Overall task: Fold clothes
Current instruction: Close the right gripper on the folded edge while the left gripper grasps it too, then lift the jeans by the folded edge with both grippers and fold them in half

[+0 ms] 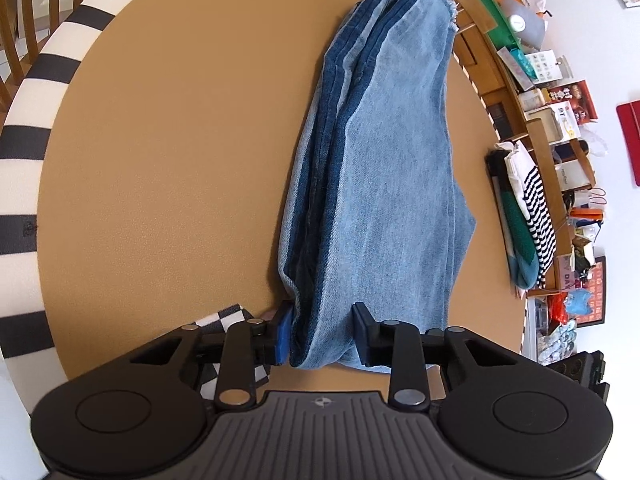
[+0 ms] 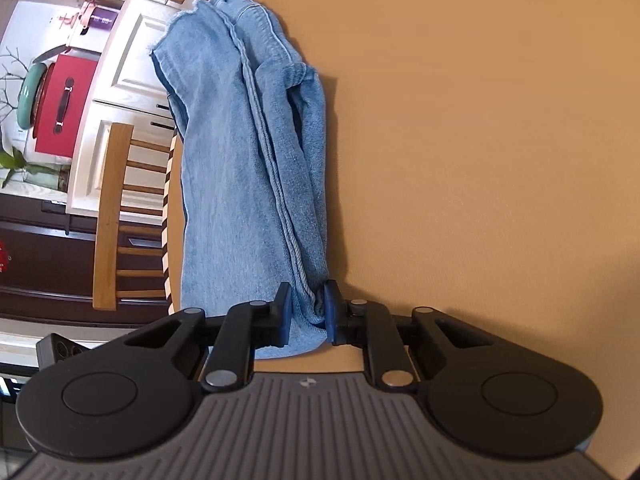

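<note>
Tan table (image 1: 160, 160), wooden chair (image 2: 116, 216)

Tan round table (image 1: 160, 160) under folded jeans (image 1: 380, 180)

The jeans (image 1: 384, 184) I'm working with are faded light blue denim, with darker indigo stripes along their folded edges. My tabletop (image 1: 168, 168) is plain tan, rimmed in black-and-white stripes. Both my left tool (image 1: 323, 334) and right tool (image 2: 307, 312) are black with blue pads. A red case (image 2: 60, 104) stands behind.
</note>
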`<state>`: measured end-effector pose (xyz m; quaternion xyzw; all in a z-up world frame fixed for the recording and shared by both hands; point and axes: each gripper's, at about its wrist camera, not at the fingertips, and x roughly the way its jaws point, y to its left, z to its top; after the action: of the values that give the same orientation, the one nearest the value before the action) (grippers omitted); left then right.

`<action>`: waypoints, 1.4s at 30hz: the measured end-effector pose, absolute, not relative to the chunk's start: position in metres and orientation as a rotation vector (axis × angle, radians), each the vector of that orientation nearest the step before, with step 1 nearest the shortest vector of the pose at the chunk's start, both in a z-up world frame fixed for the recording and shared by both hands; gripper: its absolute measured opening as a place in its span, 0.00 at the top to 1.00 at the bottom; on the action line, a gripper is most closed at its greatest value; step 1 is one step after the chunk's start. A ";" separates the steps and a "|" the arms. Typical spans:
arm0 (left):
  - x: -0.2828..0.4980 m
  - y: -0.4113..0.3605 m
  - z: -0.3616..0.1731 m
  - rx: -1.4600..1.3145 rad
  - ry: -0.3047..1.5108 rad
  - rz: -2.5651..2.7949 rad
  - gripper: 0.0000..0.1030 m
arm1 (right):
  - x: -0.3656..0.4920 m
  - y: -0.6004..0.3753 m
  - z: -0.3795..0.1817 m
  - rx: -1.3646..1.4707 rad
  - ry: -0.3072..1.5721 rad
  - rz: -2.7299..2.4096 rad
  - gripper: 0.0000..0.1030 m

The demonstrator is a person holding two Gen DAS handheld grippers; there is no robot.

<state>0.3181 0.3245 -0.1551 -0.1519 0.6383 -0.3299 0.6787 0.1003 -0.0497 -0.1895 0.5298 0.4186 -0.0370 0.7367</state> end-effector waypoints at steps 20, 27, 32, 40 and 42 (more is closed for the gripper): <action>0.318 0.323 -0.158 -0.352 1.428 -0.750 0.66 | 0.102 -0.047 -0.188 1.150 0.930 -0.085 0.86; 0.319 0.322 -0.158 -0.340 1.434 -0.758 0.66 | 0.103 -0.046 -0.186 1.127 0.933 -0.083 0.86; 0.319 0.321 -0.158 -0.334 1.434 -0.757 0.66 | 0.104 -0.049 -0.187 1.142 0.937 -0.072 0.86; 0.313 0.319 -0.155 -0.297 1.416 -0.762 0.71 | 0.104 -0.042 -0.179 1.075 0.950 -0.075 0.85; 0.310 0.323 -0.155 -0.299 1.444 -0.759 0.71 | 0.101 -0.040 -0.175 1.054 0.978 -0.062 0.86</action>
<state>0.3105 0.3229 -0.1547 -0.1330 0.6422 -0.3375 0.6753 0.1006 -0.0398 -0.1754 0.4829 0.4477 -0.0284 0.7521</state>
